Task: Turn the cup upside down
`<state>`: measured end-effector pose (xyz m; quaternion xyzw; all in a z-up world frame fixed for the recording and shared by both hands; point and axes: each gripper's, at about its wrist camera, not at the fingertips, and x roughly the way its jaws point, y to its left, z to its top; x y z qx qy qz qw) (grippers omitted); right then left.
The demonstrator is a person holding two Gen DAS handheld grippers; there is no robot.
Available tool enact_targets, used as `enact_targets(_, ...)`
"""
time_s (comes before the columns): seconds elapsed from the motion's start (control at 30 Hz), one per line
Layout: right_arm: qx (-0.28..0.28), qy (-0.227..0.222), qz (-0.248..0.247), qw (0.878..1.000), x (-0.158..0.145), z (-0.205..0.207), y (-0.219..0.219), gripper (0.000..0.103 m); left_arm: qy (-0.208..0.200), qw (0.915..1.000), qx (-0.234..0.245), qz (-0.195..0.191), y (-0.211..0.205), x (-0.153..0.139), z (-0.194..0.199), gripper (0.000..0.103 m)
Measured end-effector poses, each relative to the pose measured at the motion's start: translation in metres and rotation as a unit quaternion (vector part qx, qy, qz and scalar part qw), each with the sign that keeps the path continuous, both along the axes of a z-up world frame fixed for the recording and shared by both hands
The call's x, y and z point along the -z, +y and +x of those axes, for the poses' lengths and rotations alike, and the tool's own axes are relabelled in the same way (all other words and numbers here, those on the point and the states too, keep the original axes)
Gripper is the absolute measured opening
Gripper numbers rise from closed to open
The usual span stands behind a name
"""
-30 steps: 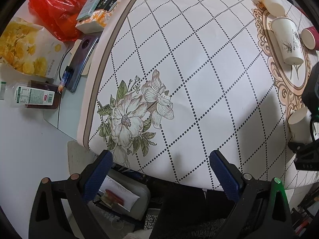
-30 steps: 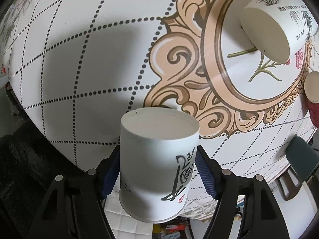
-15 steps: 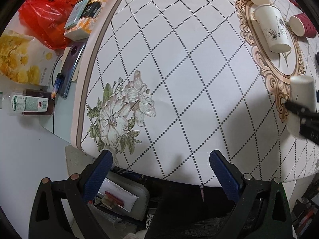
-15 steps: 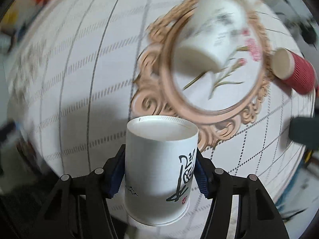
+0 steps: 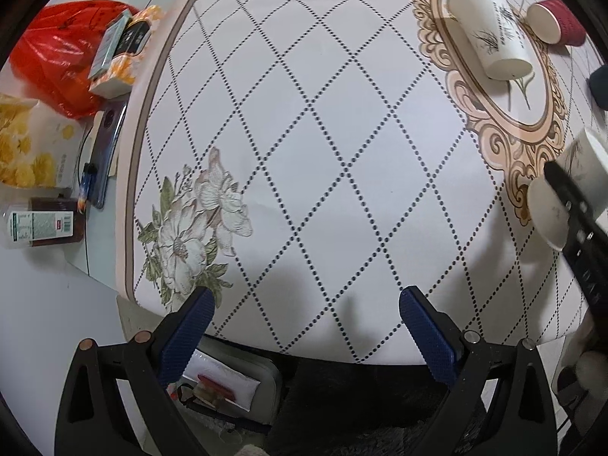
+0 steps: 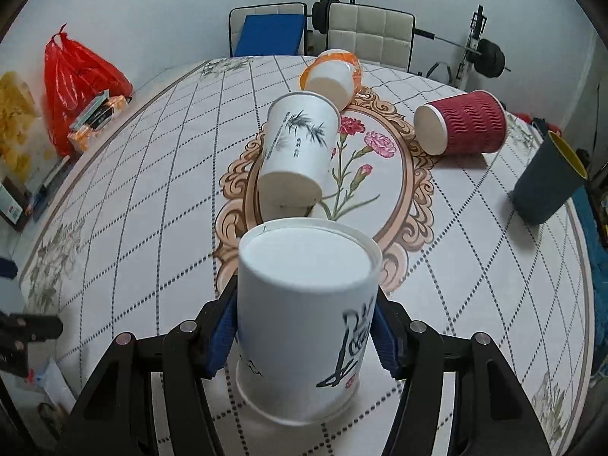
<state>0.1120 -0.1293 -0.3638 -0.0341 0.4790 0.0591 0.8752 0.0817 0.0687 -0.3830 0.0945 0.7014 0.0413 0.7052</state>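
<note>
My right gripper (image 6: 304, 330) is shut on a white paper cup with black calligraphy (image 6: 304, 304). The cup's closed base faces away from me and its rim points back toward me, above the near part of the table. In the left wrist view the same cup (image 5: 570, 193) shows at the right edge, held in the right gripper's black fingers (image 5: 573, 205), tilted above the tablecloth. My left gripper (image 5: 304, 315) is open and empty over the near table edge.
A white bamboo-print cup (image 6: 296, 152) lies on its side on the oval ornament. An orange-rimmed cup (image 6: 330, 76) and a red ribbed cup (image 6: 459, 125) also lie on their sides. A dark blue cup (image 6: 547, 178) stands at the right. A red bag (image 6: 79, 79), boxes and a phone (image 5: 108, 148) sit left.
My right gripper has tilted up with the cup, so its view went from looking down at the table to looking across it. My left gripper has moved slightly forward over the table edge.
</note>
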Motion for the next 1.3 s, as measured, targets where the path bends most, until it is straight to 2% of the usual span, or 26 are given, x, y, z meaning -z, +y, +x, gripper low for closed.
enact_targets(0.13, 0.002, 0.012, -0.005, 1.000, 0.003, -0.012, 0.004, 0.064, -0.006, 0.9999, 0.011, -0.005, -0.008, 0.000, 0.000, 0.100)
enact_targets(0.23, 0.006, 0.043, 0.001, 0.999, 0.007, -0.015, 0.003, 0.066, -0.016, 0.9996, 0.017, -0.015, -0.014, -0.004, 0.001, 0.100)
enact_targets(0.3, 0.015, 0.053, 0.007, 0.998, 0.007, -0.016, 0.001, 0.076, -0.020, 0.9992, 0.022, -0.025, -0.018, -0.007, 0.002, 0.100)
enact_targets(0.37, 0.027, 0.051, 0.009, 0.998, 0.000, -0.021, -0.002, 0.093, -0.028, 0.9986, 0.031, -0.031, -0.023, -0.012, 0.003, 0.100)
enact_targets(0.53, 0.071, 0.070, 0.028, 0.995, -0.025, -0.035, -0.015, 0.098, -0.056, 0.9960, 0.057, -0.039, -0.038, -0.031, 0.000, 0.100)
enact_targets(0.7, 0.136, 0.080, 0.025, 0.987, -0.059, -0.064, -0.035, 0.098, -0.076, 0.9936, 0.067, -0.051, -0.051, -0.056, -0.009, 0.100)
enact_targets(0.8, 0.174, 0.089, 0.004, 0.981, -0.084, -0.082, -0.047, 0.098, -0.093, 0.9912, 0.070, -0.063, -0.061, -0.077, -0.020, 0.100)
enact_targets(0.93, 0.203, 0.089, -0.006, 0.975, -0.116, -0.100, -0.063, 0.098, -0.117, 0.9883, 0.067, -0.071, -0.067, -0.105, -0.031, 0.100)
enact_targets(1.13, 0.203, 0.069, -0.008, 0.977, -0.175, -0.127, -0.081, 0.098, -0.162, 0.9818, 0.061, -0.078, -0.078, -0.161, -0.061, 0.100)
enact_targets(1.3, 0.176, 0.053, -0.014, 0.983, -0.227, -0.151, -0.082, 0.098, -0.196, 0.9748, 0.057, -0.089, -0.083, -0.209, -0.090, 0.100)
